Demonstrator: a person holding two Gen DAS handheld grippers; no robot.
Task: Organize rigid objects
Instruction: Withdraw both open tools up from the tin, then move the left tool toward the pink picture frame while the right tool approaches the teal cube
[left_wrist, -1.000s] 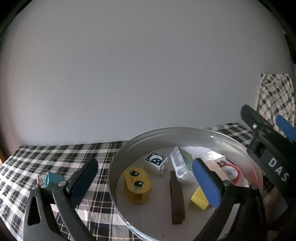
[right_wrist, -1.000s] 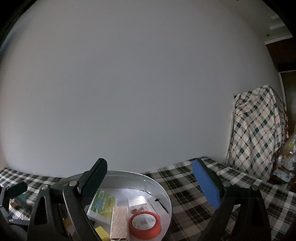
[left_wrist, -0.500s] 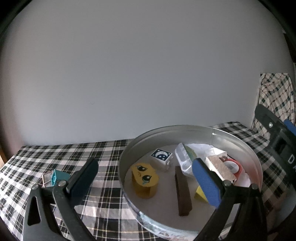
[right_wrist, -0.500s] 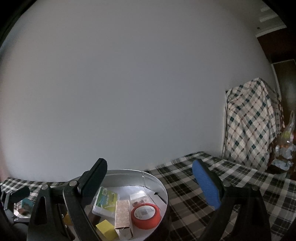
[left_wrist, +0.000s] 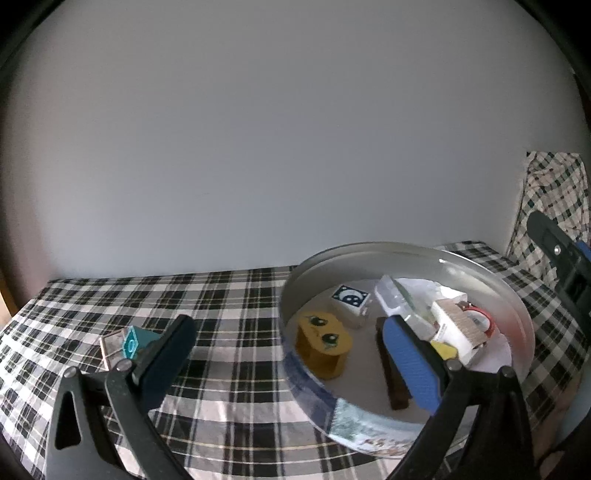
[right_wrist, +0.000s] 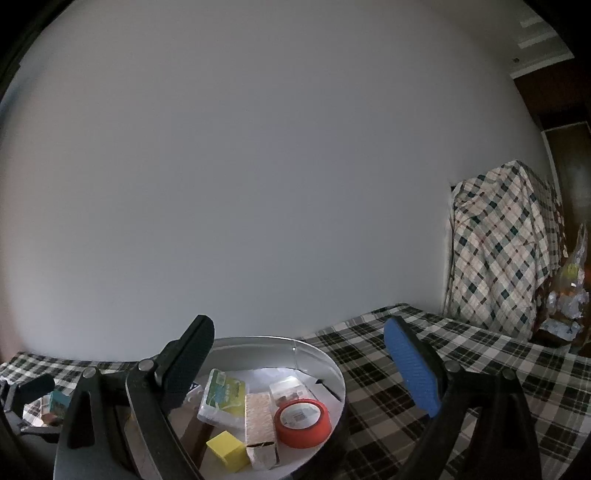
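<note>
A round metal tray (left_wrist: 491, 275) stands on the checked tablecloth and also shows in the right wrist view (right_wrist: 325, 360). It holds a yellow face block (left_wrist: 325, 343), a white dotted cube (left_wrist: 351, 301), a dark brown bar (left_wrist: 391, 373), a cork-topped box (right_wrist: 260, 421), red tape (right_wrist: 303, 422), a yellow cube (right_wrist: 227, 450) and a green-white pack (right_wrist: 223, 398). A teal cube (left_wrist: 135, 341) lies left of the tray on a small card. My left gripper (left_wrist: 288, 358) is open and empty over the tray's near left rim. My right gripper (right_wrist: 299, 363) is open and empty above the tray.
The checked tablecloth (left_wrist: 229, 295) runs back to a plain white wall. A checked cloth is draped over furniture (right_wrist: 506, 251) at the right. The right gripper's body (left_wrist: 561, 258) shows at the right edge of the left wrist view.
The left gripper has shifted left, so the tray now sits further right and the teal cube nearer centre. The right gripper has pulled back and turned slightly. Both stay open.
</note>
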